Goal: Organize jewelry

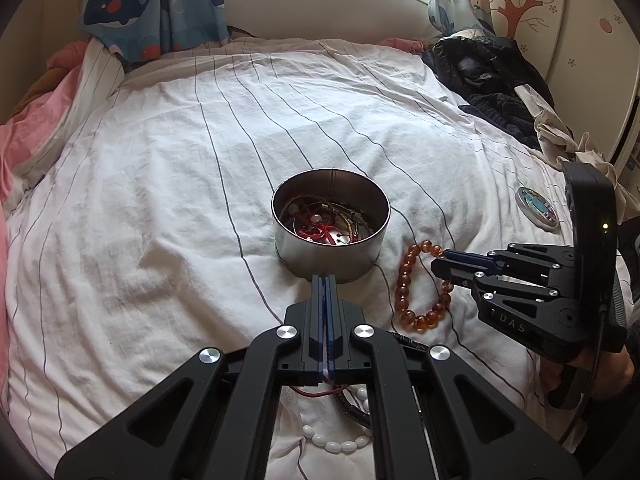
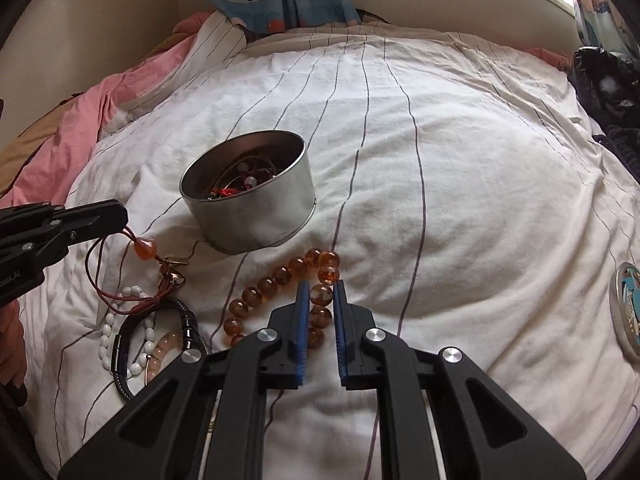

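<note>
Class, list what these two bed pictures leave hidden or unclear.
- Left wrist view: white bead bracelet, partly hidden by the left hand-held gripper.
- Right wrist view: round lid, cut by the right edge.
- Both views: jewelry in the tin, tangled, pieces indistinct.

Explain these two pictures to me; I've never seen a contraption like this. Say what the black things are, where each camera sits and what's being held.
A person holds a black tool in each hand. Each tool has two fingers and a camera looking along them, so there is one picture per tool. Below is a bed with a striped sheet. On it stand an open tin of jewelry, a round lid off to the right, and loose bracelets. The left gripper is shut on a red cord necklace, which dangles from it. The right gripper pinches one bead of an amber bracelet that lies on the sheet.
</note>
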Demonstrator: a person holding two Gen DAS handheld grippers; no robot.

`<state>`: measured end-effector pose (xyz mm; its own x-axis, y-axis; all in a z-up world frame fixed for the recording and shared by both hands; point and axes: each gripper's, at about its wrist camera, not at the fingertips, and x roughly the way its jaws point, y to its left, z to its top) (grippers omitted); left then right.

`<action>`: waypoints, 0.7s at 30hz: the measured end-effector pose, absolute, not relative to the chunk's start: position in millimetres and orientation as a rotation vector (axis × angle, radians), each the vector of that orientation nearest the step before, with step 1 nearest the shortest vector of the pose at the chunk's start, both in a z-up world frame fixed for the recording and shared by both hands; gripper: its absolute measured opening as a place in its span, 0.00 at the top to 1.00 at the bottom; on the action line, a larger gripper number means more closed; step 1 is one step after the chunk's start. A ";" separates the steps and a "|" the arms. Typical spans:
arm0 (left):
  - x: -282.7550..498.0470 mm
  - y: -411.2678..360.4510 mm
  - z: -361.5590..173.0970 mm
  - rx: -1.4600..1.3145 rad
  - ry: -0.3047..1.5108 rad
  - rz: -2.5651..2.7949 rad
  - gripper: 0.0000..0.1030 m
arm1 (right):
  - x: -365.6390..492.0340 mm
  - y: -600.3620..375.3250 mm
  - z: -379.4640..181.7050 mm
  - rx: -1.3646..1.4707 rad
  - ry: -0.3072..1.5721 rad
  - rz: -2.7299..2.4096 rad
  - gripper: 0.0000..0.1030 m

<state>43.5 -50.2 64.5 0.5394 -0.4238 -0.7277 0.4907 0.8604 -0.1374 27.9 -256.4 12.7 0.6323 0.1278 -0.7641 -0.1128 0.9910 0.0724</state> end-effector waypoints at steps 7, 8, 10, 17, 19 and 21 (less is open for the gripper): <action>44.2 -51.6 62.5 0.088 0.845 -0.544 0.98 | 25.4 -255.8 22.3 0.009 0.837 0.146 0.88; 44.2 -51.6 62.6 0.087 0.844 -0.544 0.98 | 24.5 -255.8 23.4 0.009 0.833 0.149 0.88; 44.3 -51.6 62.7 0.086 0.844 -0.545 0.98 | 23.5 -255.8 25.5 0.015 0.821 0.157 0.88; 44.2 -51.2 62.7 0.082 0.841 -0.547 0.98 | 20.5 -257.4 32.1 0.048 0.792 0.183 0.88; 44.1 -51.3 62.8 0.081 0.840 -0.547 0.98 | 20.2 -256.4 32.9 0.037 0.788 0.176 0.88; 44.2 -51.2 63.0 0.081 0.839 -0.546 0.98 | 19.6 -255.1 34.7 0.022 0.778 0.169 0.88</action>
<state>44.2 -51.2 63.0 0.5398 -0.4276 -0.7251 0.4900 0.8600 -0.1424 19.6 -255.1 34.7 0.6996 0.1594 -0.6965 -0.1433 0.9863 0.0818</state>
